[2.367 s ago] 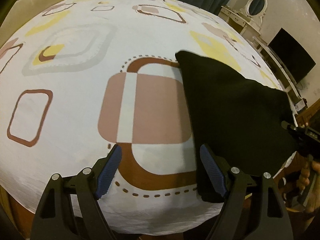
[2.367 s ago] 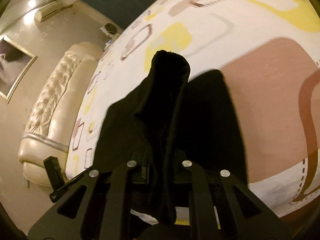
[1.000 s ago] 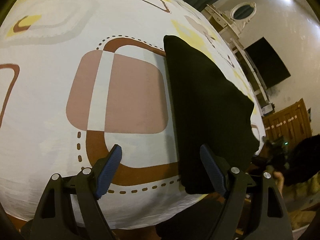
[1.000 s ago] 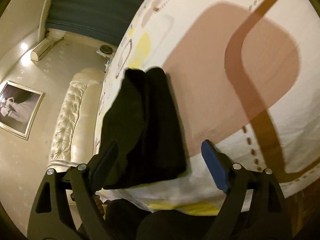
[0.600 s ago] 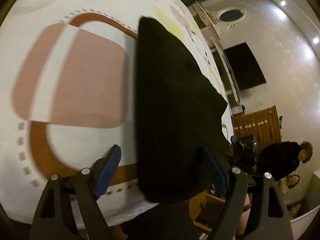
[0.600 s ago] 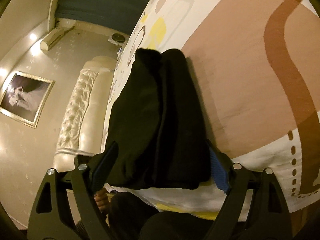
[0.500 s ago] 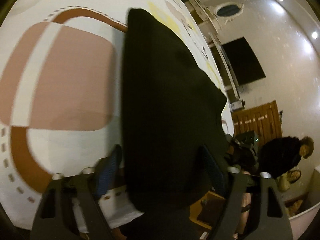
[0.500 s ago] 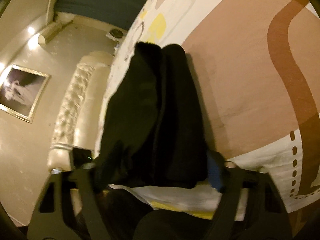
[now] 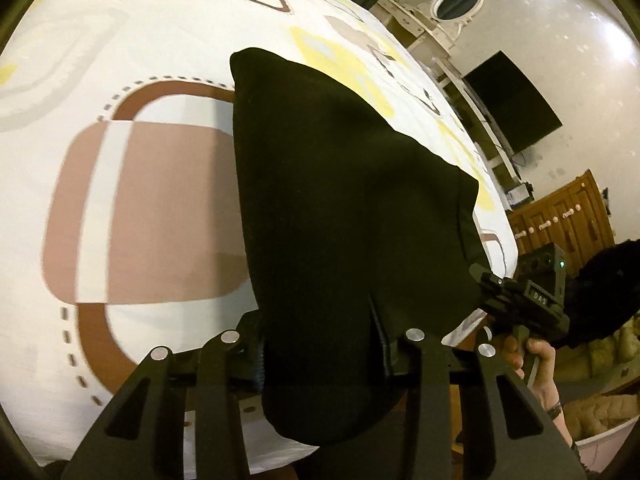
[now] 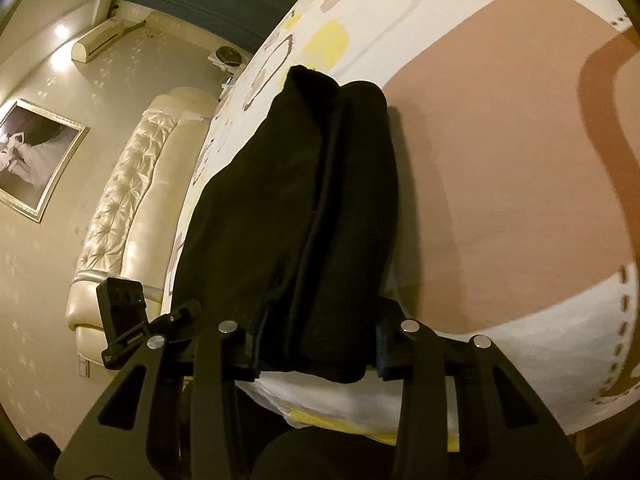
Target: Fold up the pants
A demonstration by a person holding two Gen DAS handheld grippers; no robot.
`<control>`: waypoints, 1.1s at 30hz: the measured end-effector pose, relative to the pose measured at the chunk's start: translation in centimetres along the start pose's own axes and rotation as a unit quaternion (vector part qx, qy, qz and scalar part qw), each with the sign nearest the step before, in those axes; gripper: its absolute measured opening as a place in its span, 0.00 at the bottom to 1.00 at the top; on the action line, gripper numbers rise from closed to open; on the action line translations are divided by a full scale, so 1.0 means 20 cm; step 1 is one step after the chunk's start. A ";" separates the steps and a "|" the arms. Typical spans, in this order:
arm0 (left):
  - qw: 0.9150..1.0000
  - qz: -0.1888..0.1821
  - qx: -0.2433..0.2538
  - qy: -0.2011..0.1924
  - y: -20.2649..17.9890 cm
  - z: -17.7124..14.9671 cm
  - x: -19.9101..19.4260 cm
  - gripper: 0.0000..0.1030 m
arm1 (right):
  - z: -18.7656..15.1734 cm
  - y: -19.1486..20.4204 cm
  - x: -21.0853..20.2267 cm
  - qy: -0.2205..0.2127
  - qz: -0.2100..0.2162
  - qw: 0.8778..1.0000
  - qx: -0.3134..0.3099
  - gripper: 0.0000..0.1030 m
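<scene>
The black pants lie folded in a thick stack on the patterned bed sheet, near the bed's corner. My left gripper is closed around the stack's near end, the cloth bulging between its jaws. My right gripper clamps another edge of the same pants, where the stacked layers show side on. The right gripper also shows in the left wrist view, held by a hand at the pants' right corner. The left gripper's body shows in the right wrist view.
The white bed sheet has brown, pink and yellow shapes. A tufted cream headboard and a framed picture stand beyond the bed. A dresser with an oval mirror, a dark TV and a wooden cabinet line the other side.
Both grippers were open around the pants' edges half a second ago; now both have closed on the cloth. Before that the right gripper let go and regripped.
</scene>
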State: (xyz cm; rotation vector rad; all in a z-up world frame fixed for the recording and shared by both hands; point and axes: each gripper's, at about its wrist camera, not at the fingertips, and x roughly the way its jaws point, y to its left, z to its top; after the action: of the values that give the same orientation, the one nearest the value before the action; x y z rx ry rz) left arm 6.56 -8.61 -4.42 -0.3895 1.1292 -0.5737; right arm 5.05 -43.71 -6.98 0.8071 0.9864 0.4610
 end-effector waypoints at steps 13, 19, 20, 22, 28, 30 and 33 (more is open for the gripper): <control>0.998 0.040 -0.033 -0.032 0.27 0.03 -0.23 0.39 | 0.02 0.18 0.33 0.035 0.024 0.999 -0.016 0.36; 0.998 0.041 -0.034 -0.037 0.33 0.02 -0.24 0.39 | 0.01 0.13 0.36 0.036 0.031 0.999 -0.003 0.36; 0.998 0.043 -0.032 -0.037 0.33 0.02 -0.24 0.39 | 0.00 0.13 0.35 0.036 0.031 0.999 -0.001 0.36; 0.998 0.049 -0.024 -0.038 0.32 0.02 -0.24 0.40 | 0.00 0.13 0.35 0.034 0.028 0.999 -0.001 0.36; 0.998 0.047 -0.027 -0.039 0.31 0.02 -0.24 0.40 | -0.01 0.16 0.36 0.029 0.027 0.999 0.004 0.36; 0.998 0.047 -0.026 -0.040 0.31 0.02 -0.24 0.40 | -0.02 0.16 0.36 0.028 0.027 0.999 0.005 0.36; 0.998 0.039 -0.030 -0.040 0.32 0.02 -0.23 0.41 | -0.02 0.16 0.35 0.027 0.029 0.999 0.005 0.36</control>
State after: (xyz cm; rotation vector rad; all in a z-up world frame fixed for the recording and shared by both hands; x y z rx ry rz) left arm 7.00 -0.76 -4.44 -0.4153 1.0820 -0.4524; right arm 8.26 -36.85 -8.59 0.8382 1.0171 0.5304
